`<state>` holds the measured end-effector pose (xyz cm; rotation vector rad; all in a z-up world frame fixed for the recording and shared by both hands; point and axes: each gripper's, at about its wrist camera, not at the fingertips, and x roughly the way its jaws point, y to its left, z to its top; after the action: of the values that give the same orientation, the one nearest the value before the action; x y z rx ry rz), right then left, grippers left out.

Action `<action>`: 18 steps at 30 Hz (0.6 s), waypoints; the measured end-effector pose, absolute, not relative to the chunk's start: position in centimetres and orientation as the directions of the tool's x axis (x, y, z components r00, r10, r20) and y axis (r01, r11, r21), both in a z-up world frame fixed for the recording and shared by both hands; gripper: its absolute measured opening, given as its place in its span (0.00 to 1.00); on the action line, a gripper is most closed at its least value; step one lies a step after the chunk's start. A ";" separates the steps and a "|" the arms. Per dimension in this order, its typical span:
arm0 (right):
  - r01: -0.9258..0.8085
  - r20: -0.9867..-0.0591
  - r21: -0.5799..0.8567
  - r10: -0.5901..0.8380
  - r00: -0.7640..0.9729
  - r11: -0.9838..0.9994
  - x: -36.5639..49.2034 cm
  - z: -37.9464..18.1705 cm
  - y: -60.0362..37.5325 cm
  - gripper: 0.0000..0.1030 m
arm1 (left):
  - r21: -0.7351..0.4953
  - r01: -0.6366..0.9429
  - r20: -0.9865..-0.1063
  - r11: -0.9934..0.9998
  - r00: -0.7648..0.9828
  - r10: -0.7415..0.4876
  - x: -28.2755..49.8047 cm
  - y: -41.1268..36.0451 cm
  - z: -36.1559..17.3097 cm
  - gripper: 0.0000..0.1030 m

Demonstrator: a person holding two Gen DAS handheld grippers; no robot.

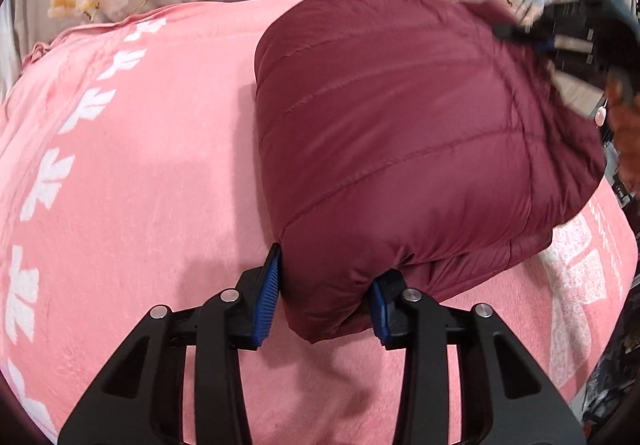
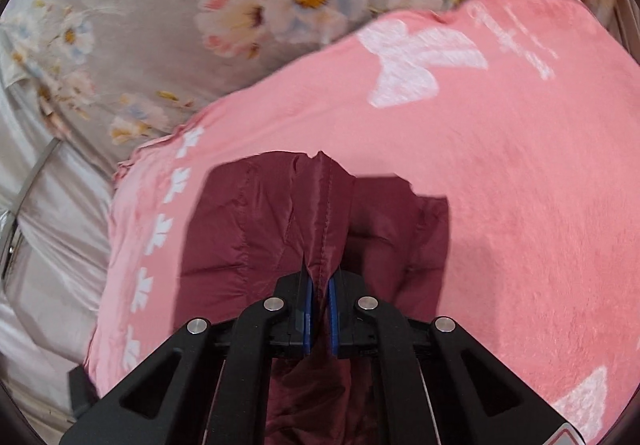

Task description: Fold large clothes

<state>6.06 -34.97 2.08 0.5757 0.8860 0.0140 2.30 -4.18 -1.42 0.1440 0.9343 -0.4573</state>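
Maroon quilted nylon fills the space ahead of both sets of jaws: one puffer jacket [image 1: 400,149], already doubled into a thick bundle, lying on a pink fleece blanket [image 1: 140,185] spread over a bed. Left gripper [image 1: 326,305] has its jaws partly closed around the nearest padded corner of the bundle; both blue pads touch the fabric, which bulges between and beyond them, so this reads as a pinch on the jacket. Right gripper [image 2: 319,309] has its jaws pressed nearly together on a thin stitched seam edge of the jacket [image 2: 320,213], a ridge of cloth standing up straight ahead of the tips, the rest of the garment slumped to either side and below. In the left view the right gripper [image 1: 568,41] appears blurred at the far side of the bundle. Judged step: both corners gripped, ready for another fold or a tidy-up of the bundle. Next move likely calls for lifting both held edges together and carrying them across evenly, keeping tension so the slippery padding does not slide out or spring open. Count: one jacket, one pink blanket with white leaf print, one floral sheet [image 2: 200,25] beyond the jaws, two grippers. Pale satin bedding [image 2: 48,245] lies left of the right jaws.
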 end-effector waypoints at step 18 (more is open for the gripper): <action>0.270 -0.715 0.544 0.271 0.645 0.794 6.3 -6.3 -38.6 0.01 | -0.170 0.491 -0.770 0.855 0.475 -0.426 0.3 -3.6 3.1 0.37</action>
<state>6.32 -38.59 -6.29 0.6760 0.8885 0.0003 0.32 -3.62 3.13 0.0777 0.9183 -0.5612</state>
